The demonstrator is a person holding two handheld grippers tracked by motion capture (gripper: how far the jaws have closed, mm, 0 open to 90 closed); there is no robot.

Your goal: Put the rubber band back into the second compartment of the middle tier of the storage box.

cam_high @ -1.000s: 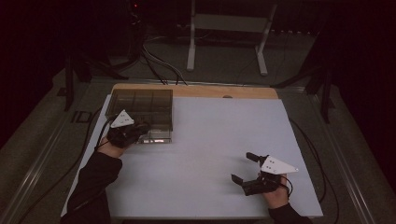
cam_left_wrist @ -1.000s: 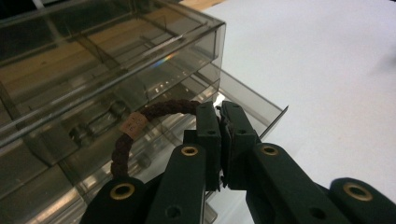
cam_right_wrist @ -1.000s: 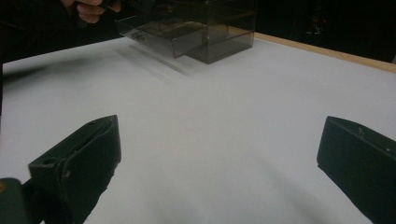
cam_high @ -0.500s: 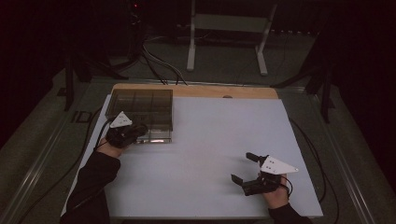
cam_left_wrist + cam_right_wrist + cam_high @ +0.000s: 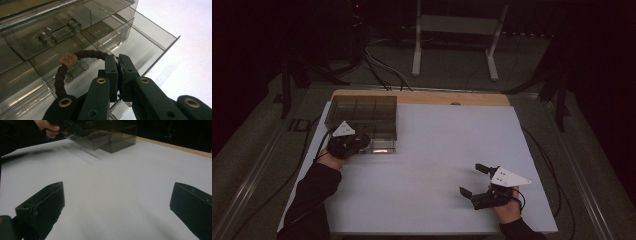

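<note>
A dark brown braided bracelet (image 5: 59, 79) with a tan tag hangs in a loop from my left gripper (image 5: 118, 62), whose jaws are shut on the braid. It is held just above the pulled-out drawer (image 5: 150, 37) of a smoky clear drawer box (image 5: 362, 111). In the high view my left gripper (image 5: 349, 142) sits at the box's front left corner, next to that open drawer (image 5: 382, 146). My right gripper (image 5: 471, 179) rests low over the white board at the near right. In its own view the right gripper (image 5: 117, 200) stands wide open with nothing between the jaws.
The white board (image 5: 437, 145) lies on a wooden tabletop whose back edge (image 5: 427, 97) shows behind it. Cables (image 5: 382, 70) and a metal stand (image 5: 452, 45) are on the floor beyond. The box's other drawers (image 5: 50, 37) are shut.
My left gripper has shifted slightly back from the drawer front, still holding the bracelet. The right gripper has not moved.
</note>
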